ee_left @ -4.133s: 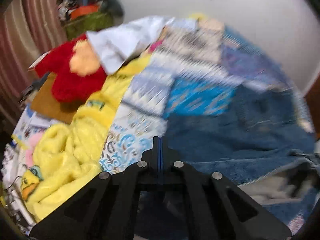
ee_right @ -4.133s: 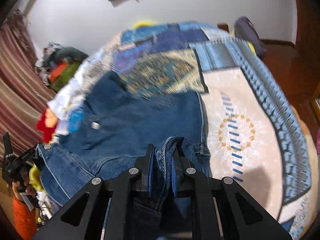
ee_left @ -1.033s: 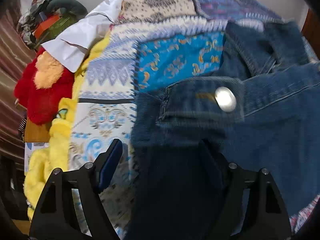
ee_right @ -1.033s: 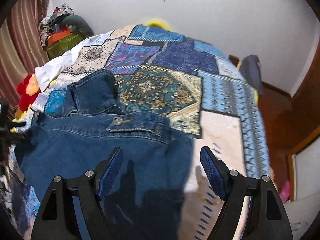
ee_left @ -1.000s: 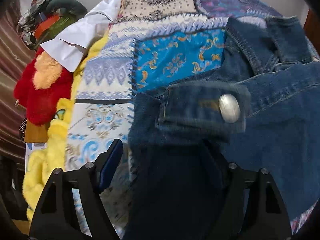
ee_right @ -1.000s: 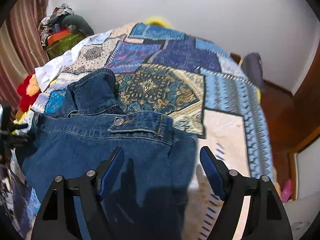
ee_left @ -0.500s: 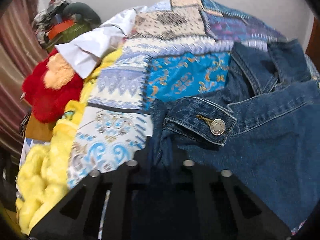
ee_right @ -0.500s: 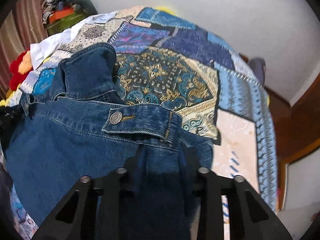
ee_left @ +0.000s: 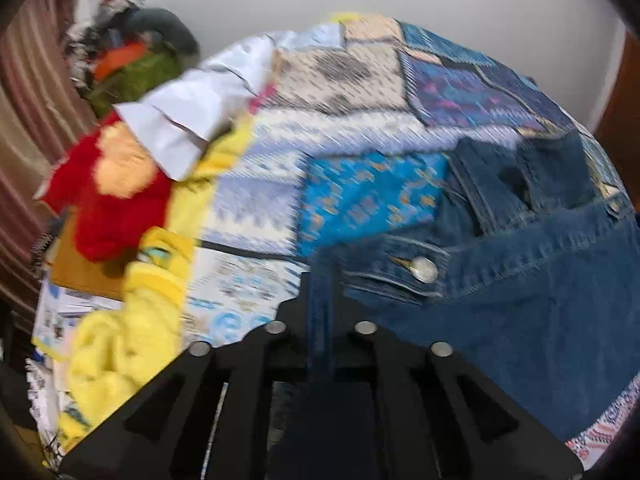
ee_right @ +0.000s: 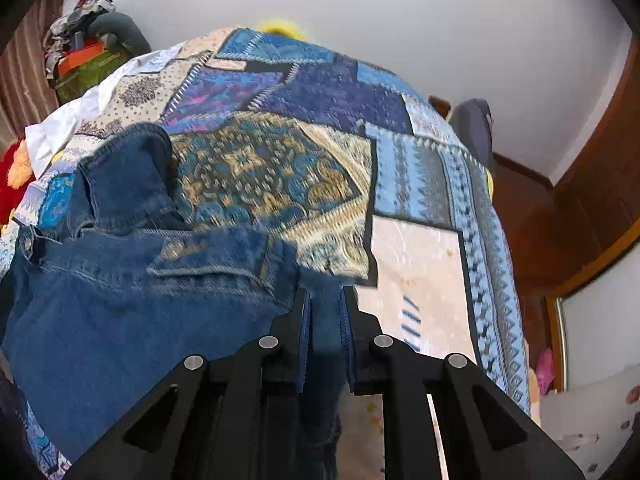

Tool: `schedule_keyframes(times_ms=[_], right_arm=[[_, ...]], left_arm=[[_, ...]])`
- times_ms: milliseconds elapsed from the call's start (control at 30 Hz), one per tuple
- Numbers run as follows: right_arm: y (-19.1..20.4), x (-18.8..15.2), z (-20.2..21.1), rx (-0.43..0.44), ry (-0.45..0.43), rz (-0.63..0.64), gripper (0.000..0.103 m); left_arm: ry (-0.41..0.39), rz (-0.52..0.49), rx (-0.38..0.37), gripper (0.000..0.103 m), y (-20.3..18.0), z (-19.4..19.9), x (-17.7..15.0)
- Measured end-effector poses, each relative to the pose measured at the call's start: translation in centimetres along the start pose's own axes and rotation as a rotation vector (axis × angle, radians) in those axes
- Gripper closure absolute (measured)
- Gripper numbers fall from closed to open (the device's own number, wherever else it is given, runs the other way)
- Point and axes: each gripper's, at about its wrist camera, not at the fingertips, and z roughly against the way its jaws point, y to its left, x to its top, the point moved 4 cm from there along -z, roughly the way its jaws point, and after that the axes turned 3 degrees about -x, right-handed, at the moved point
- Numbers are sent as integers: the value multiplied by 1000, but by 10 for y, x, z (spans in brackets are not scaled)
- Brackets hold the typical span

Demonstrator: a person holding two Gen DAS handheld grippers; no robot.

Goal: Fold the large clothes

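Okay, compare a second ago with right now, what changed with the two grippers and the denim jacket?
A second ago both grippers stood open over the denim jacket. Their jaws have just been closing: the left gripper now pinches the denim edge beside the buttoned cuff, and the right gripper pinches a fold at the other corner. The jacket's collar end, the patchwork bedspread and the red plush toy lie as before.

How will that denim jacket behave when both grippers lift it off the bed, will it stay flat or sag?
The denim jacket will probably sag between the left gripper and right gripper, since each pinches only one bunched corner. It looks thick, with stitched seams and a metal button, so likely heavyish. Its coarse weave should resist slipping on the patchwork bedspread.
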Motion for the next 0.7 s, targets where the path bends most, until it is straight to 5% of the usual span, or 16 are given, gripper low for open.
schedule_keyframes(times_ms=[267,333,533,633,700], right_arm=[[31,-1,43,197,-63,43,91],[51,-2,48,276,-36,67,90],[142,-28,40,460,86,199,90],[178,-52,28,424,133,315,91],[186,-63,24,364,112,365,91]], left_arm=[[95,-77,-248,81,-68,-22,-26],[108,-105,-275,69,-88,-23,-32],[83,-160,-211,61,-120,-17,-40],[68,-196,-116,37,-117,-18,-47],[75,-196,-113,36,-109,-17,-55]])
